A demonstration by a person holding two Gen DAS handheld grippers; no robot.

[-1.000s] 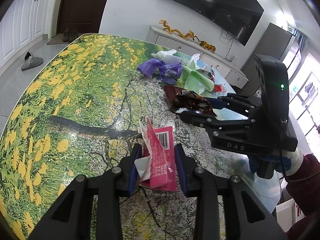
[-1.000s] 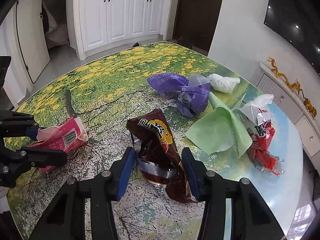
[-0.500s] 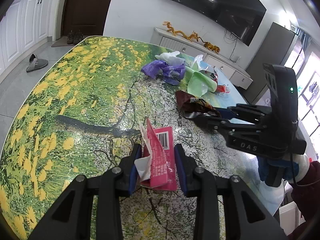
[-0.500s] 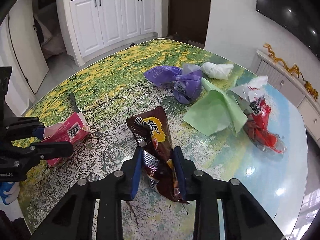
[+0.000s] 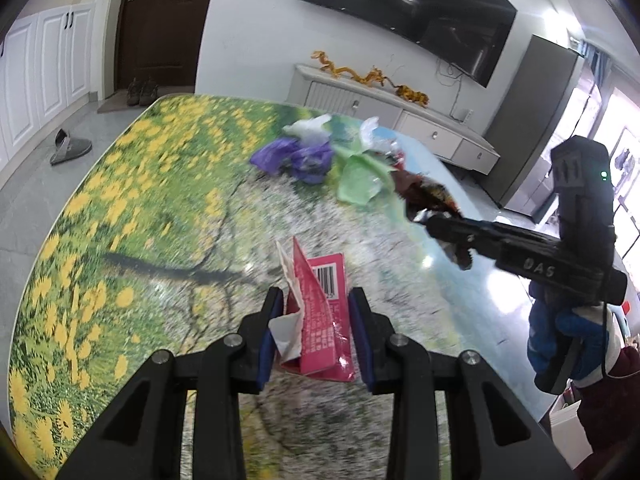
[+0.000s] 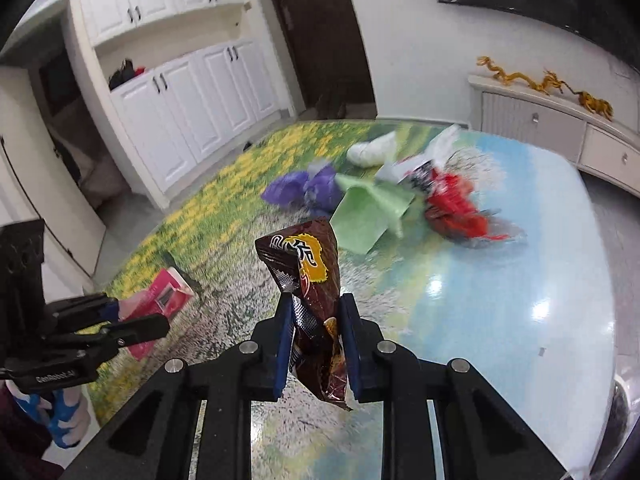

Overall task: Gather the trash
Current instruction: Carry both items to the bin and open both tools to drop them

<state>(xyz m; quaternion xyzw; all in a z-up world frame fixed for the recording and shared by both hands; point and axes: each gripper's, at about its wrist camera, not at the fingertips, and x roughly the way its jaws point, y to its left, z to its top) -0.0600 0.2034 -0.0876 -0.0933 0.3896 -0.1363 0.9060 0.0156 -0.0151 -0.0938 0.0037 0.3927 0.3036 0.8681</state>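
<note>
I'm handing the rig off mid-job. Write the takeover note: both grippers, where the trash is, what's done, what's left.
Left gripper: shut on the pink wrapper.
Right gripper: shut on the brown snack bag, held above the table.
On the table, in a cluster at the far end: purple bag, green sheet, white wad, red wrapper.
Done: two pieces picked up.
Left: drop both (no bin in view), then clear the cluster.
</note>
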